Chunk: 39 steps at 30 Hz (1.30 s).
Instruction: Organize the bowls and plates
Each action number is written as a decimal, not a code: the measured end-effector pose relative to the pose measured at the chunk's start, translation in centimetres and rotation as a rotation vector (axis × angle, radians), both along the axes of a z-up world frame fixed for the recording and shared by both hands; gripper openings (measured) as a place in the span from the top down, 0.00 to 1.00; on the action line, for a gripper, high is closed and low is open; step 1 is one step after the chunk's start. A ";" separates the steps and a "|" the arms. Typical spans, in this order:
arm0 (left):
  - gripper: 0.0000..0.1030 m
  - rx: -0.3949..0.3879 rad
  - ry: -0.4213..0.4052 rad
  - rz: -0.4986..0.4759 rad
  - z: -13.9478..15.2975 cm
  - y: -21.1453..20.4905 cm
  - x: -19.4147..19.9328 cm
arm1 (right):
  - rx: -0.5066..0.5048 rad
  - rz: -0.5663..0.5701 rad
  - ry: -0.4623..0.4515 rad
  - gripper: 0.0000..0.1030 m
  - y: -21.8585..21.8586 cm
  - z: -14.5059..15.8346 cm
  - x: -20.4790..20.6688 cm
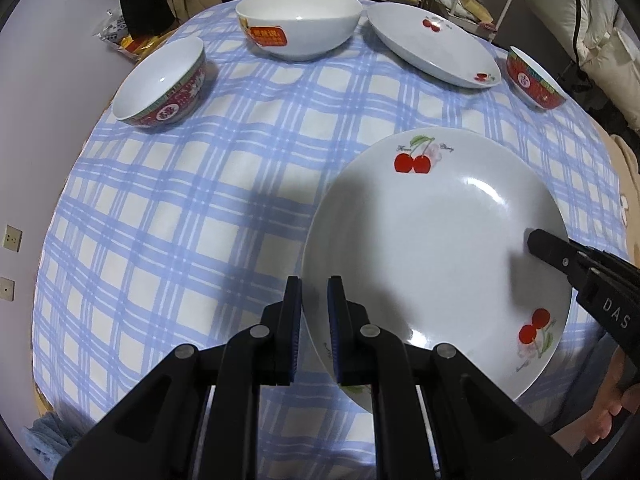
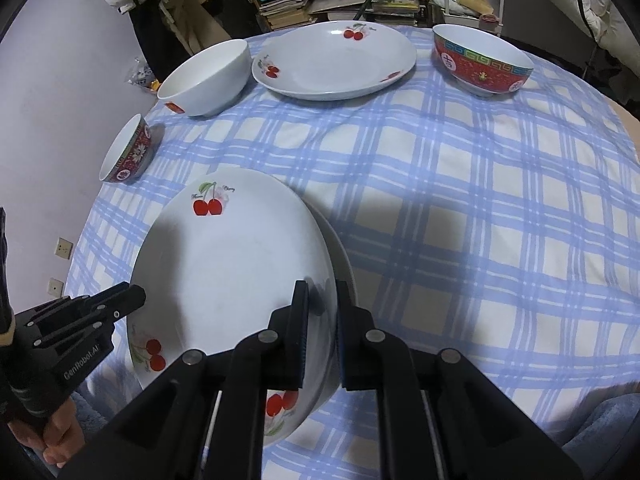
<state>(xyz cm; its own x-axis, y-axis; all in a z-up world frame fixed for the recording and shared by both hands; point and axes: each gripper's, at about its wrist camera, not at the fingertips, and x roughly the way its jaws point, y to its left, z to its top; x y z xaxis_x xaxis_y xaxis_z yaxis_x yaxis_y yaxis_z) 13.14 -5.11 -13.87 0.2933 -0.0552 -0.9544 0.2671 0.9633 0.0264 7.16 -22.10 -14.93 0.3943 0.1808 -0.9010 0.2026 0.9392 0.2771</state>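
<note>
A white cherry-print plate (image 1: 432,256) is held near me over the checked tablecloth, gripped at both sides. My left gripper (image 1: 315,292) is shut on its left rim. My right gripper (image 2: 322,296) is shut on its right rim; the same plate shows in the right wrist view (image 2: 232,272). The edge of another plate (image 2: 346,258) shows right behind it. A further cherry plate (image 1: 432,46) lies at the far side, also in the right wrist view (image 2: 334,62).
A large white bowl (image 1: 298,22) with an orange sticker stands at the back. A red-patterned bowl (image 1: 164,84) sits at the far left and another (image 1: 534,78) at the far right. The blue checked tablecloth (image 1: 192,216) covers the round table. Shelves and clutter stand behind.
</note>
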 end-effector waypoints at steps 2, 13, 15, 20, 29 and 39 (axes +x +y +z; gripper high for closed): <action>0.89 0.005 0.005 -0.002 -0.3 -0.2 0.0 | 0.000 -0.003 0.004 0.87 -0.1 -0.1 0.0; 0.89 -0.001 0.025 0.022 -1.1 0.1 0.4 | 0.002 0.008 0.031 0.87 0.1 -1.1 0.1; 0.89 0.007 0.022 0.021 -1.1 0.1 0.4 | 0.001 0.008 0.030 0.87 0.0 -1.1 0.1; 0.89 0.009 0.022 0.020 -1.3 0.1 0.4 | -0.002 0.008 0.029 0.87 0.1 -1.1 0.0; 0.89 0.014 0.026 0.022 -1.4 0.1 0.4 | 0.000 0.010 0.032 0.87 0.1 -1.0 0.0; 0.89 0.043 0.018 0.008 -1.7 -0.3 0.1 | 0.005 0.006 0.039 0.87 0.1 -1.1 -0.2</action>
<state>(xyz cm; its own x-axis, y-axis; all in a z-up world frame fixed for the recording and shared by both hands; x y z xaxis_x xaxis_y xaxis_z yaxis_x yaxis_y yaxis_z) 13.21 -5.43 -15.60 0.2767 -0.0114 -0.9609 0.2597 0.9636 0.0633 6.93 -22.02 -16.03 0.3574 0.1875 -0.9149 0.2073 0.9393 0.2735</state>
